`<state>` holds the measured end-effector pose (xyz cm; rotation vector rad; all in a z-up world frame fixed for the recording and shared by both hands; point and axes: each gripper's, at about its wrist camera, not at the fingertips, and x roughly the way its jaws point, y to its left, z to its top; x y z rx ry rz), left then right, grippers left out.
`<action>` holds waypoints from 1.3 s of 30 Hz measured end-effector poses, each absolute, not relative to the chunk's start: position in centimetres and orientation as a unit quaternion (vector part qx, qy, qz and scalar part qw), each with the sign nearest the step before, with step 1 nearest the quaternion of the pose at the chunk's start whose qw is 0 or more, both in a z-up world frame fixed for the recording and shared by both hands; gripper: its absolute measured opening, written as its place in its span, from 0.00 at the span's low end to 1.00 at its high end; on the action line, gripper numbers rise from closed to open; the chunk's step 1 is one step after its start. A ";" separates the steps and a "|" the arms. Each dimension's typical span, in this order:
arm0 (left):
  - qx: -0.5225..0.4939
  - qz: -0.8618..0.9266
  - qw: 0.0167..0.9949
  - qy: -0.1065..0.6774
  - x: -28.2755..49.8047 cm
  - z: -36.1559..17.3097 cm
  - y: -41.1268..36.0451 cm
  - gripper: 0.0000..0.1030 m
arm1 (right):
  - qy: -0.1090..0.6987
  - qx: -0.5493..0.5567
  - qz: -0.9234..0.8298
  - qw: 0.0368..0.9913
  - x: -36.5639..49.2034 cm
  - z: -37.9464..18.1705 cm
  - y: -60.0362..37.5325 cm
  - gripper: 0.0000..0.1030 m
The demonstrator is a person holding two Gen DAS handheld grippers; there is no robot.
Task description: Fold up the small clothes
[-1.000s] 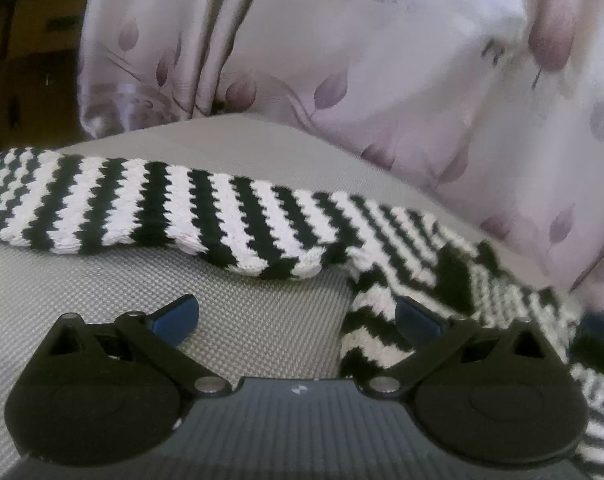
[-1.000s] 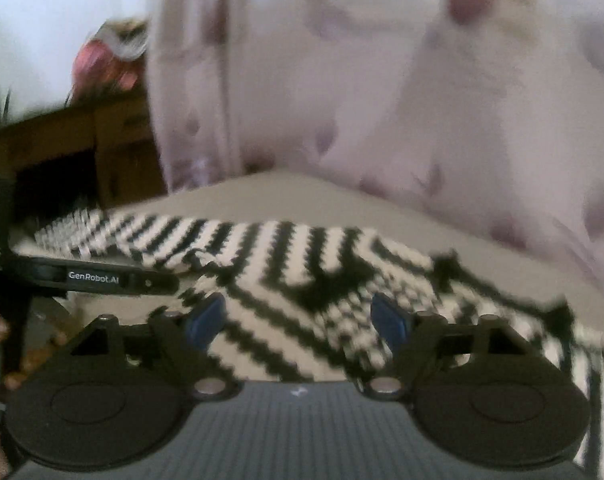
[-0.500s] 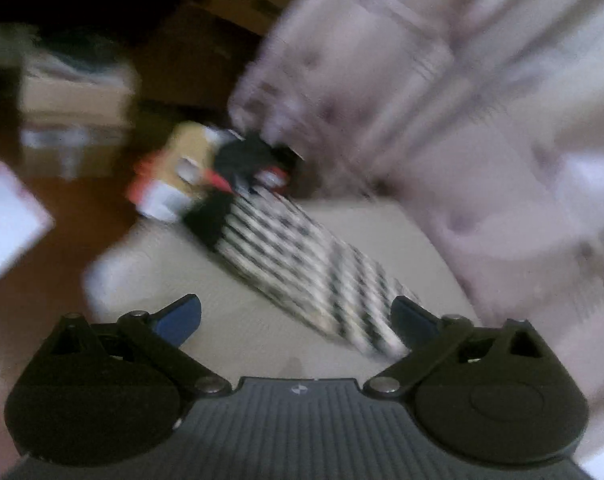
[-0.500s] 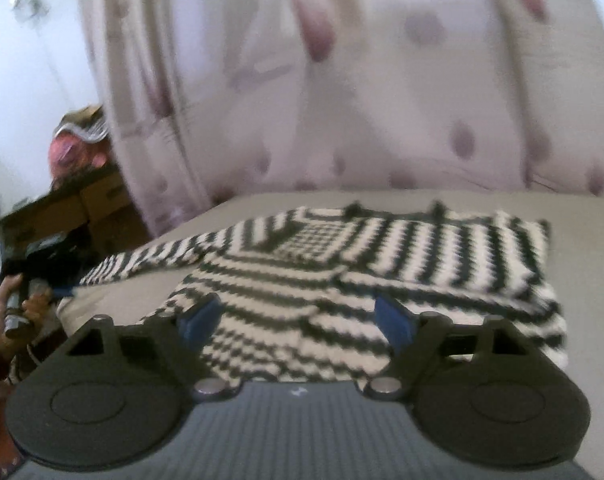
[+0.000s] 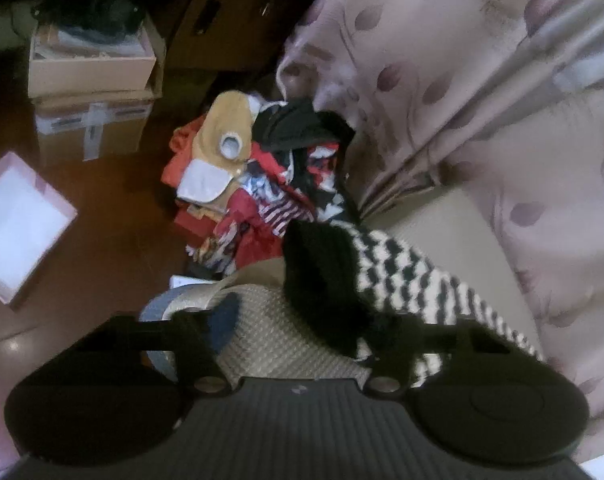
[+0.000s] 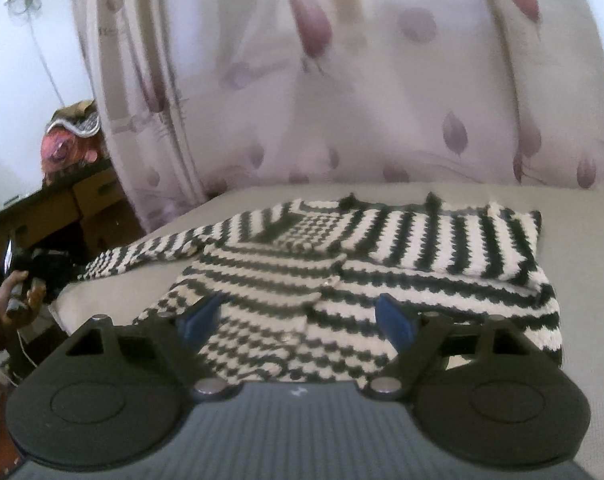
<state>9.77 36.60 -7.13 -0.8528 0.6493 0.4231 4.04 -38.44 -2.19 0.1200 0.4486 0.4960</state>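
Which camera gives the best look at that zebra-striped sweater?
The right wrist view: the striped sweater lies spread across the grey surface, nearly all visible. The left wrist view shows only one sleeve end near the surface's edge.

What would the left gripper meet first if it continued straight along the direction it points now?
Probably the black cuff of the striped sweater's sleeve, lying just ahead of the closing left gripper at the cushion edge. Depth is unclear; beyond lies the clothes pile.
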 end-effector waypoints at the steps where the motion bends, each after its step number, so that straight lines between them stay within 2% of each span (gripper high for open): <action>1: -0.399 0.212 0.839 0.302 9.6 -6.9 36.4 0.43 | 0.219 0.055 0.244 0.943 4.0 -2.1 -38.3 0.82; 3: -0.389 0.233 0.841 0.295 9.8 -6.2 36.2 0.31 | 0.214 0.054 0.241 0.945 3.8 -2.0 -38.3 0.82; 5: -0.380 0.255 0.841 0.289 9.9 -4.8 35.5 0.12 | 0.213 0.063 0.236 0.946 3.9 -2.0 -38.7 0.82; 6: -0.379 0.259 0.842 0.282 10.0 -3.9 35.3 0.09 | 0.213 0.069 0.234 0.946 4.0 -2.1 -39.0 0.82; 16: -0.303 0.196 0.904 0.228 15.9 9.1 26.9 0.09 | 0.191 0.128 0.215 0.949 3.3 -3.2 -42.7 0.83; 21: -0.263 0.112 0.935 0.209 21.2 15.3 17.0 0.09 | 0.191 0.178 0.199 0.944 3.6 -4.1 -45.3 0.83; 26: -0.229 0.020 0.954 0.194 26.5 19.7 4.0 0.09 | 0.171 0.213 0.190 0.943 3.6 -4.2 -47.8 0.83; 32: -0.188 -0.096 0.952 0.220 31.2 19.2 -13.1 0.09 | 0.159 0.228 0.178 0.944 3.9 -4.5 -50.4 0.83; 39: -0.151 -0.173 0.922 0.310 34.4 10.0 -27.3 0.09 | 0.154 0.256 0.158 0.941 4.2 -5.8 -53.9 0.83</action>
